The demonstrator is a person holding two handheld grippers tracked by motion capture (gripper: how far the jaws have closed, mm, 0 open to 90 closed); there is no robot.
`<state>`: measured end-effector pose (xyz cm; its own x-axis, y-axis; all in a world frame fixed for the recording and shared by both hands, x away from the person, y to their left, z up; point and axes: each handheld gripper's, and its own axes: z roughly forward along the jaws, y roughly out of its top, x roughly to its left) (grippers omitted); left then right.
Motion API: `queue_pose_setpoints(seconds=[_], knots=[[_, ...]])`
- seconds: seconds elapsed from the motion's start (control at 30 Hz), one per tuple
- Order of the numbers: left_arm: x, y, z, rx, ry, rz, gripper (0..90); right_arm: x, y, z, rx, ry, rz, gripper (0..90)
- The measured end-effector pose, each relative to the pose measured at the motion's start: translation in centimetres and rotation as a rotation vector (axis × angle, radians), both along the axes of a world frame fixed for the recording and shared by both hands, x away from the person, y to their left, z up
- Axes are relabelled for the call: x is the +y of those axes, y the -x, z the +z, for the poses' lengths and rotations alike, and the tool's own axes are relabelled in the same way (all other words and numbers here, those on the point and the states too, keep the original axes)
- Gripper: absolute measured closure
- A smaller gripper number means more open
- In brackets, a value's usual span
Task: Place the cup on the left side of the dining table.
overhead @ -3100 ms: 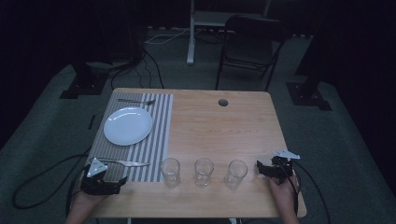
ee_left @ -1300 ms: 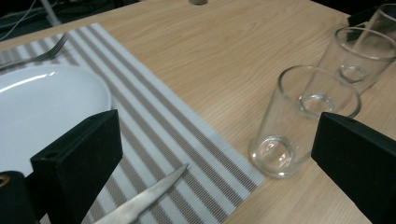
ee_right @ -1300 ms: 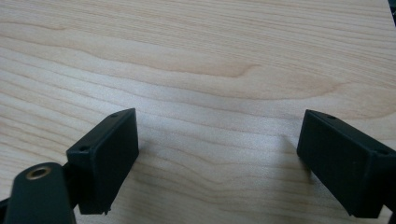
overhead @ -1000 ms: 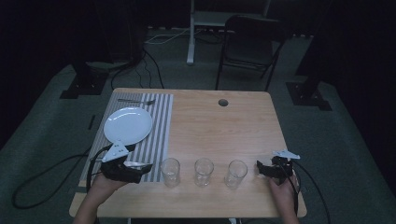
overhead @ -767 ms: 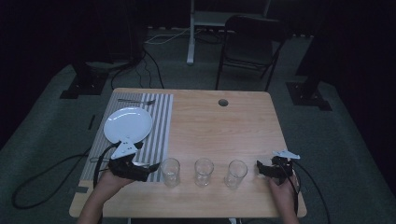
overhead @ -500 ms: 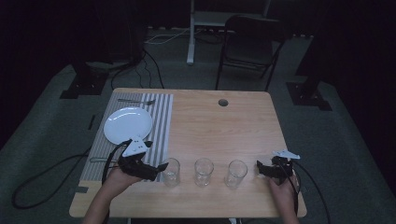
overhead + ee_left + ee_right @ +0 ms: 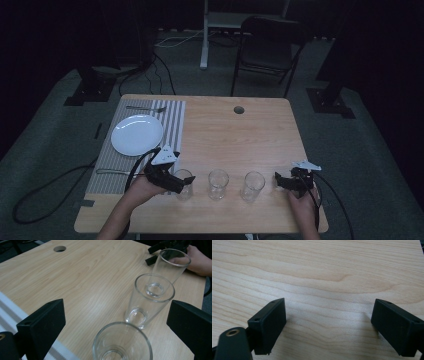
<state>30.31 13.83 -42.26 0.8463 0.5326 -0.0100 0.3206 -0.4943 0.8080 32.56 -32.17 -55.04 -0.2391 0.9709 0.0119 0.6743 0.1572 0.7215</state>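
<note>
Left gripper (image 7: 186,182) at the near left of the light wooden tabletop (image 7: 240,135), fingers (image 7: 41,326) spread wide either side of the leftmost clear drinking glass (image 7: 122,342), not touching it. Upright in a row with the middle clear glass (image 7: 150,301) and rightmost clear glass (image 7: 172,266). Right gripper (image 7: 278,181) resting near right, fingers (image 7: 268,323) apart over bare wood.

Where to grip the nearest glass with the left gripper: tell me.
Grip the nearest glass across its wall just below the rim, coming level from the placemat side. It stands upright between the open left gripper's jaws, and the next glass crowds its far side.
</note>
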Motion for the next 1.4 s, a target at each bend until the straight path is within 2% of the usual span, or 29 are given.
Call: queue_pose_setpoints(seconds=[0.33,0.5,0.7,0.87,1.2,1.4], knots=[[-2.6,-0.6,0.3,-0.005,0.004,-0.07,2.5,0.0,0.0,0.0,0.0,0.0,0.0,12.3],[-3.7,-1.1,0.3,0.012,-0.002,-0.092,2.5,0.0,0.0,0.0,0.0,0.0,0.0,12.3],[-5.4,-1.2,0.5,0.011,-0.01,-0.116,2.5,0.0,0.0,0.0,0.0,0.0,0.0,12.3],[-6.8,-1.4,0.5,0.017,-0.037,-0.139,2.5,0.0,0.0,0.0,0.0,0.0,0.0,12.3],[-9.7,-1.4,0.4,0.029,-0.054,-0.202,2.5,0.0,0.0,0.0,0.0,0.0,0.0,12.3],[-11.3,-1.6,0.0,0.041,-0.087,-0.229,2.5,0.0,0.0,0.0,0.0,0.0,-0.001,12.3]])
